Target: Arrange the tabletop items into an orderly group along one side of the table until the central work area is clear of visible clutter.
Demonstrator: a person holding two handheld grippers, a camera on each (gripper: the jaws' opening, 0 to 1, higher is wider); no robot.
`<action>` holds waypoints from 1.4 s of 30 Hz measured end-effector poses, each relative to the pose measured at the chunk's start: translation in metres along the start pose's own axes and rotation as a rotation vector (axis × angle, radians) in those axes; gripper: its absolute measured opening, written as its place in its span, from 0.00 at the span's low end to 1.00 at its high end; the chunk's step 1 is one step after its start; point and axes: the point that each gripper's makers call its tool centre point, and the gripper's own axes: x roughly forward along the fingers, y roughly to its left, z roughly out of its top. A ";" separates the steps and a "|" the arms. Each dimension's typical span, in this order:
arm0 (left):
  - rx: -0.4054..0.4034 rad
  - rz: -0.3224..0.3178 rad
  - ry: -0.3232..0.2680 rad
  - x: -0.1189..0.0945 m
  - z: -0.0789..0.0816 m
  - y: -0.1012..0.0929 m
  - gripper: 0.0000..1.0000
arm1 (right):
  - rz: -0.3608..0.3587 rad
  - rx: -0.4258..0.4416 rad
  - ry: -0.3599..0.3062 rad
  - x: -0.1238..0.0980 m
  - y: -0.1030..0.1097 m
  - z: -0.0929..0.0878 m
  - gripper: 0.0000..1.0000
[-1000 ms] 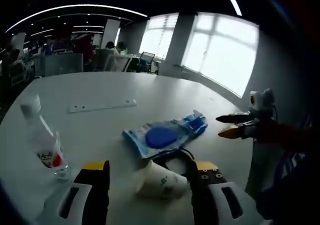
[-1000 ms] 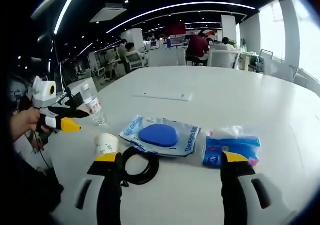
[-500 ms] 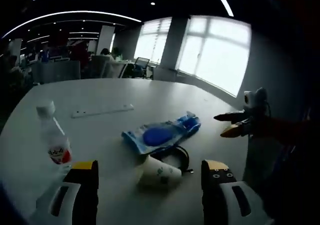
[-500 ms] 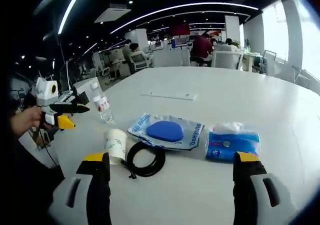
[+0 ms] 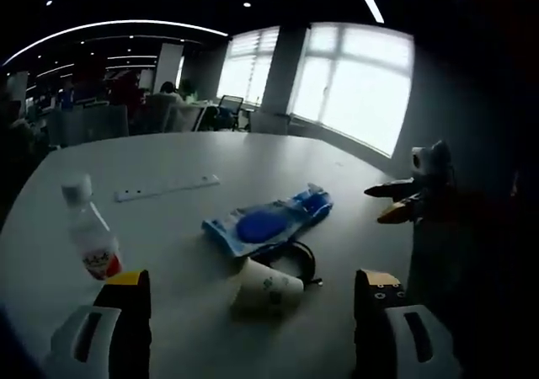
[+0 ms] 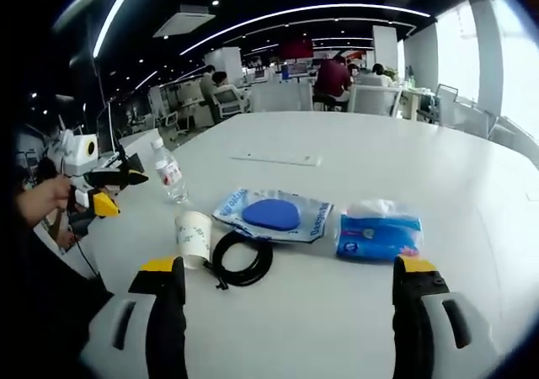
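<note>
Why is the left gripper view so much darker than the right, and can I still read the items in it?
Left gripper view: it faces the bright windows, so the table and foreground go dim; the cup and bottle stay readable. Right gripper view: evenly lit, with the pouch, cable and tissue pack crisp; fisheye bends the ceiling lights.

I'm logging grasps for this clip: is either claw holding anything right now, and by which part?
Nothing is held. The left claw and right claw both stand open above the table, with the paper cup and cable lying free.
</note>
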 end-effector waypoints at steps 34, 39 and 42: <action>-0.015 -0.270 0.122 0.049 -0.028 -0.009 0.53 | -0.031 0.015 -0.003 -0.016 0.003 -0.004 0.96; -0.027 -0.293 0.146 0.061 -0.037 -0.002 0.44 | -0.042 0.022 -0.004 -0.019 0.001 -0.006 0.95; -0.024 -0.305 0.152 0.065 -0.040 0.001 0.39 | -0.049 0.025 -0.005 -0.021 0.001 -0.007 0.95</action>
